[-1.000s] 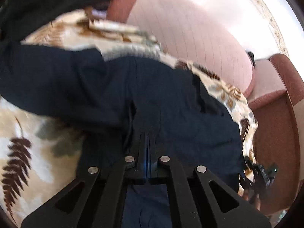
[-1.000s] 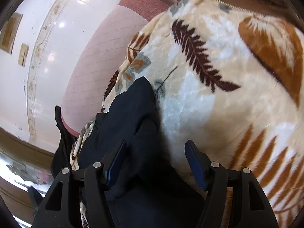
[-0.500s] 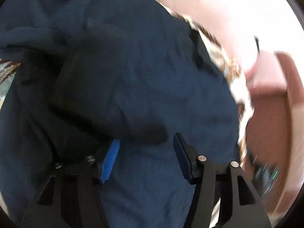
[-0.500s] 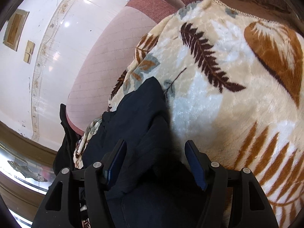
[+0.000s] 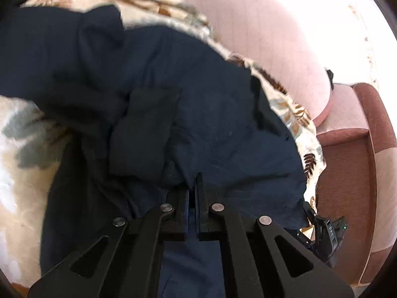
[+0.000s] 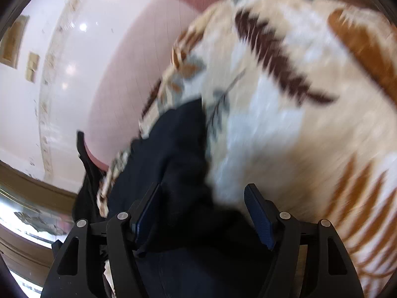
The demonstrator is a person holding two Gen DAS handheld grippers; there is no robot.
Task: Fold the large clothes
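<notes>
Across the left and middle of my left wrist view, the navy garment [image 5: 198,114] lies rumpled on the leaf-print blanket [image 5: 22,164]; my left claw [image 5: 193,186] is pinched tight on a fold of it (pink sofa [image 5: 260,37] at upper right). At the lower middle of my right view, my right claw [image 6: 203,213] is closing, cloth between its fingers, pads not pressing.

One bit of lettering shows up: "DAS" in pale capitals on the black device [image 5: 330,233] low at the right edge of the left wrist view, beside the dark garment [image 5: 198,114]. Nothing else readable in either view.
</notes>
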